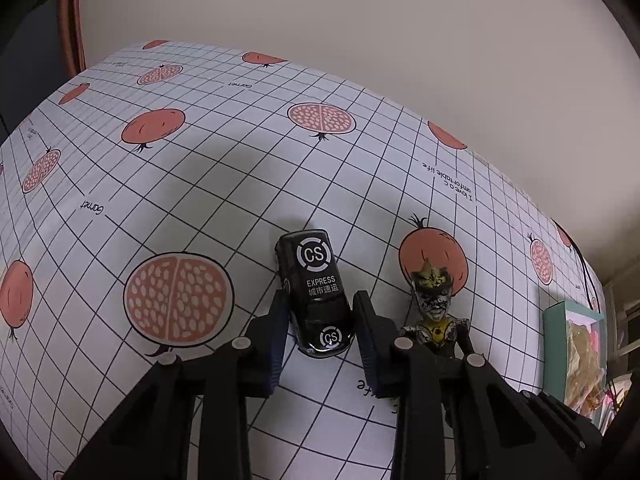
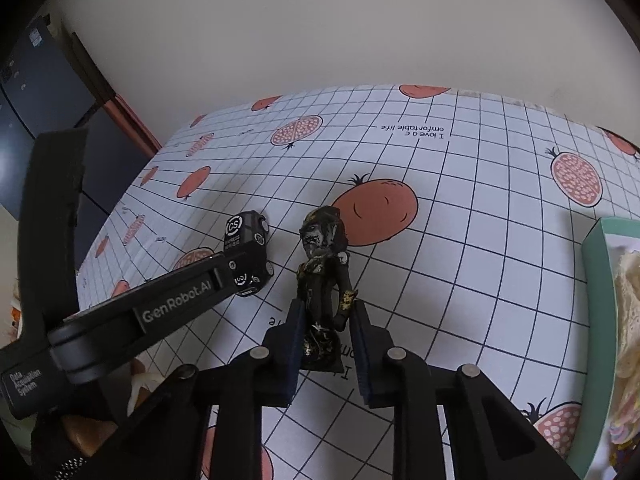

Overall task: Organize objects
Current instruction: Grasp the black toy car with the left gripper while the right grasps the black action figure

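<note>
Between the fingers of the left gripper (image 1: 322, 300) sits a small black toy van (image 1: 316, 292), its front end toward the wrist and its rear reaching out past the fingertips. The jaws stand narrow around the van's sides, close against it or touching; whether they press on it cannot be told. On the van's roof a white ring encloses the letters "CS", with "EXPRESS" and a line of Chinese characters below it; a smaller "CS" ring marks the bonnet.

Just beyond the left gripper's right finger stands a dark monster figurine (image 1: 434, 308) with a gold crest and a yellow chest patch. In the right wrist view the same figurine (image 2: 324, 276) rises upright between the fingers of the right gripper (image 2: 326, 308); its base lies between the blue pads and its body stands forward of the tips. The jaws are partly closed around it, with a sliver of gap on either side, so a firm hold cannot be confirmed.

To the left of the right jaws, the left gripper's arm reads "GenRobot.AI" and "Data Acquisition System".

Both toys rest on a grid-patterned tablecloth (image 1: 224, 184) printed with pomegranates, "Garnet" and "I love a comfortable life". Far right of both jaws is a teal box (image 2: 596, 320).
</note>
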Tool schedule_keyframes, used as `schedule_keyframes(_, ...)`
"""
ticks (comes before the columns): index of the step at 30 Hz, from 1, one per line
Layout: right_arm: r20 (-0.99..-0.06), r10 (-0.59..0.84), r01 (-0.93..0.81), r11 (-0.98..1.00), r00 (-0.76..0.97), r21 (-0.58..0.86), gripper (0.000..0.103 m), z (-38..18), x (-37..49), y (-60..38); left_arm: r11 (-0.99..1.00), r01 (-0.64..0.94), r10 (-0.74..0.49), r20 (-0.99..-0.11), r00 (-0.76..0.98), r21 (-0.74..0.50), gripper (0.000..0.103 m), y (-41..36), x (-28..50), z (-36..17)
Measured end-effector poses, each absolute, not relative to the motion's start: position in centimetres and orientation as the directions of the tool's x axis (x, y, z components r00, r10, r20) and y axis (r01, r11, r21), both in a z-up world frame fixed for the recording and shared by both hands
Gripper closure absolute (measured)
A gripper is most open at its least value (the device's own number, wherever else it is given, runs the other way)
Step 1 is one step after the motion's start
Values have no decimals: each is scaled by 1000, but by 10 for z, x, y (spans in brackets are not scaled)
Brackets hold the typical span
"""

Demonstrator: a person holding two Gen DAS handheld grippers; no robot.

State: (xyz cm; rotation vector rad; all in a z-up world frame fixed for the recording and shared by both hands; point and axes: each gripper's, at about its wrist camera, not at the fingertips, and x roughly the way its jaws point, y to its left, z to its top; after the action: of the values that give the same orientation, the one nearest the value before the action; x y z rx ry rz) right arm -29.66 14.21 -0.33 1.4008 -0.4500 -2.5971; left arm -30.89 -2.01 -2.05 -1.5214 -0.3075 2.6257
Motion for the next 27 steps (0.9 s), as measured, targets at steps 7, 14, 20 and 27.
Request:
schedule_keyframes(7, -779, -302, -17, -928, -550, 372, 79, -6, -298, 145, -978, 17, 168, -839, -518, -206, 69, -19, -310, -21)
schedule_keyframes(14, -774, -323, -20, -917, -545, 397, 77, -8, -299, 144, -977, 16, 175, -841, -512, -213, 56, -16, -311, -26)
schedule_keyframes(20, -780, -314, -20, -923, -542, 385, 81, -8, -299, 139, -980, 13, 163, -843, -512, -198, 64, -14, -310, -28)
schedule_keyframes(27, -784, -312, -12, -926, -537, 376, 87, -5, -296, 139, -978, 25, 165, -846, -508, -206, 67, -17, -307, -24)
